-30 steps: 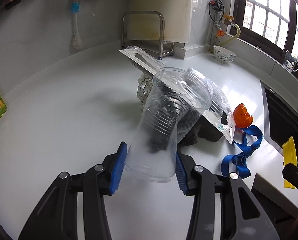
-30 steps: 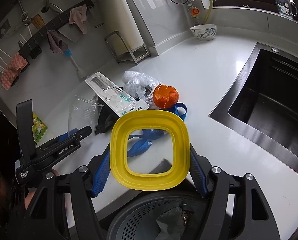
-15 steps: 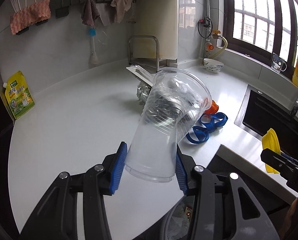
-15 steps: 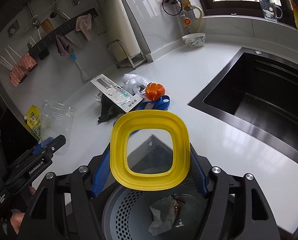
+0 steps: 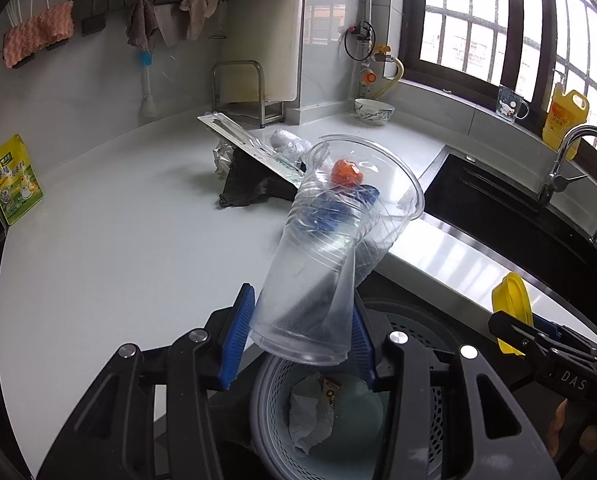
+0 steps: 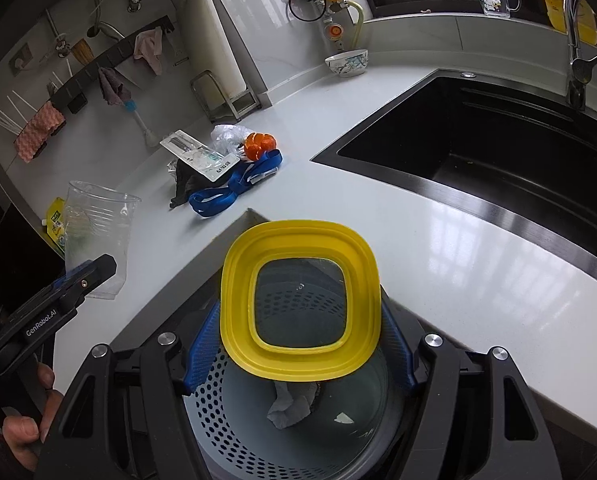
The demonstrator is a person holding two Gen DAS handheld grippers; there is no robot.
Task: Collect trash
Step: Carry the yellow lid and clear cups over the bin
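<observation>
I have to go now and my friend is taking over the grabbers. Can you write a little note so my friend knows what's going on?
Left gripper: shut on a clear plastic cup, over the grey bin.
Right gripper: shut on a yellow lid, also over the bin.
Done: some crumpled paper is already in the bin.
Left: drop the cup and lid in. Then fetch what remains on the counter: orange peel, blue strap, plastic package, plastic bag and dark cloth.

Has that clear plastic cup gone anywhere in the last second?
Yes. The clear plastic cup, gripped by the left gripper, has been carried back from the trash pile on the counter, off the counter edge, and now hangs over the grey bin.
</observation>
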